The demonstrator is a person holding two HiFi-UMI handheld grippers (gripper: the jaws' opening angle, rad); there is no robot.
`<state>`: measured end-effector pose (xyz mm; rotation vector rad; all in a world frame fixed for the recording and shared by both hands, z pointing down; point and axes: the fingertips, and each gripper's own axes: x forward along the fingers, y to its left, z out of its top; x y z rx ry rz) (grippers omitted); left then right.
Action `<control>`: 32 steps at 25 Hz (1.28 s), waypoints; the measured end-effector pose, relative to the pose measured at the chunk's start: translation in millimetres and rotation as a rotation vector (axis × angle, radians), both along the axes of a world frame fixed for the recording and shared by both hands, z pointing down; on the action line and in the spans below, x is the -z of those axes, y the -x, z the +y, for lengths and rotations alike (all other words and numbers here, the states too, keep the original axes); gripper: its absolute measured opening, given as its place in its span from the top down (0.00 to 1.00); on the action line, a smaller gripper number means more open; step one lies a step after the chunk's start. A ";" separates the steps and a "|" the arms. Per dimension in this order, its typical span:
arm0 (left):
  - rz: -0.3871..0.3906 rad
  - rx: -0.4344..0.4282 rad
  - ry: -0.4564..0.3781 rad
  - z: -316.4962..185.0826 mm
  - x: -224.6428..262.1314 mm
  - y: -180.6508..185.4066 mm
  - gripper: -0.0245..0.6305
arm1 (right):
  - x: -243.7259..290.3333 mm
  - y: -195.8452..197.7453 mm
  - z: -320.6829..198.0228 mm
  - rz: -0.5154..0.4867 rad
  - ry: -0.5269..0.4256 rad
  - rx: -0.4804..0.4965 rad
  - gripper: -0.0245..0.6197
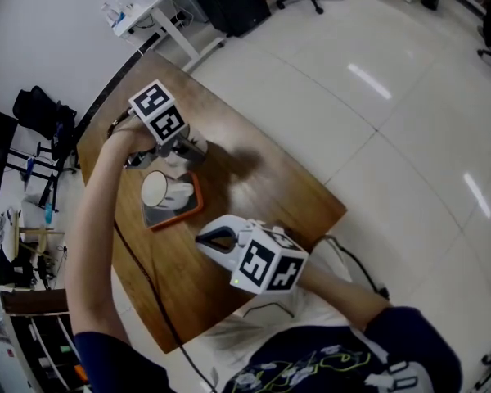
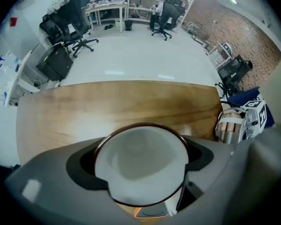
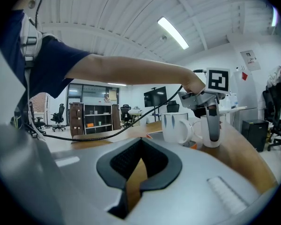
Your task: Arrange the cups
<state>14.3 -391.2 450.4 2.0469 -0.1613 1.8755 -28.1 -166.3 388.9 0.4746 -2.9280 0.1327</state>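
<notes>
Much bare tabletop beside tray

White cup, orange-rimmed tray

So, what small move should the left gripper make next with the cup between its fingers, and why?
Probably shift the cup sideways over the orange tray before letting go. The left gripper points down, its fingers hold the cup's sides, and the cup seems to sit just past the tray's edge, while the mug already stands on the tray.
</notes>
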 end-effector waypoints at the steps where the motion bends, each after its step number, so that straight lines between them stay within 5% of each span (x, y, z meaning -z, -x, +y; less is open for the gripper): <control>1: -0.005 0.009 -0.001 -0.4 -0.6 0.8 0.26 | -1.1 0.7 0.0 0.000 0.001 -0.001 0.94; 14: 0.057 0.020 -0.074 -7.8 35.7 19.8 0.27 | -2.8 0.9 3.6 0.003 0.005 -0.001 0.94; 25: 0.065 0.184 -0.161 12.7 97.3 141.4 0.27 | -2.9 -0.6 0.2 0.000 0.006 -0.006 0.94; 32: -0.008 0.099 -0.115 71.2 70.4 177.1 0.27 | -7.3 -1.7 -2.2 0.004 -0.001 -0.006 0.94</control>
